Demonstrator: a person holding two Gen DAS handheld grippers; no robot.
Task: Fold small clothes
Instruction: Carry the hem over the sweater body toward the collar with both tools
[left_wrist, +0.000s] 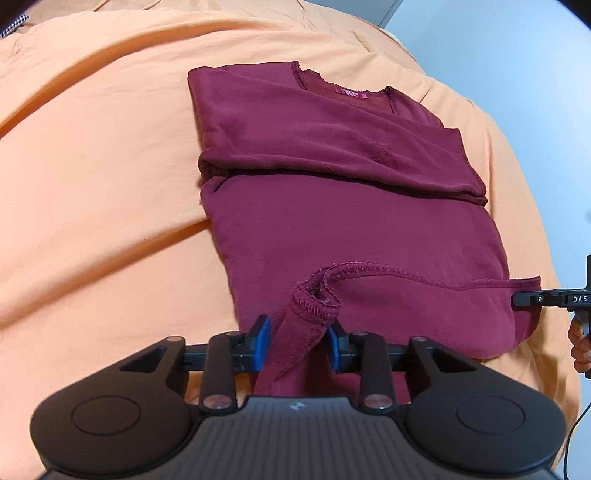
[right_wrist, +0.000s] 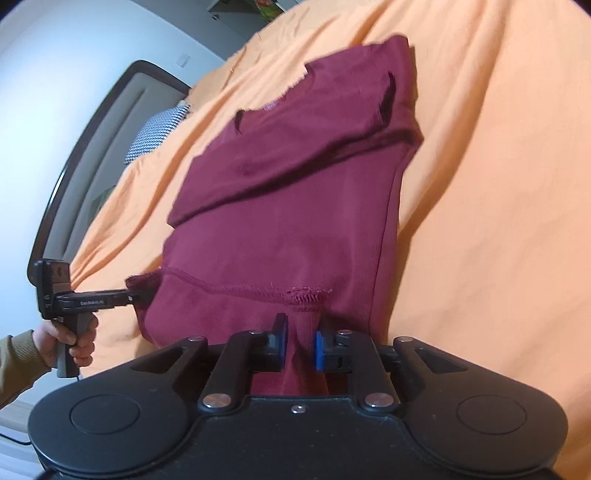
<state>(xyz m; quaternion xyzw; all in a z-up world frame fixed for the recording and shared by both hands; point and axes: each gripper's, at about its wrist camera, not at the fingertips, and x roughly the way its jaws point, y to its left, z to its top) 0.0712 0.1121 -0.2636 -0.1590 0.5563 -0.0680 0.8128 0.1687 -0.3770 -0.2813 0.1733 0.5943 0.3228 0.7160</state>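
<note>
A maroon long-sleeved top (left_wrist: 332, 206) lies on an orange bed sheet (left_wrist: 92, 184), sleeves folded across its chest and the neckline with a pink label at the far end. My left gripper (left_wrist: 297, 341) is shut on the bottom hem near one corner, the cloth bunched between its blue pads (left_wrist: 263, 341). My right gripper (right_wrist: 300, 345) is shut on the hem of the same top (right_wrist: 295, 177) at the other corner. The hem is lifted and pulled taut between the two grippers. Each gripper shows at the edge of the other's view, the right gripper (left_wrist: 517, 300) and the left gripper (right_wrist: 135, 295).
The orange sheet (right_wrist: 498, 184) covers the whole bed around the top. A black-and-white patterned pillow (right_wrist: 159, 129) lies by the dark headboard (right_wrist: 96, 147). A pale wall (left_wrist: 535, 74) lies beyond the bed's far edge.
</note>
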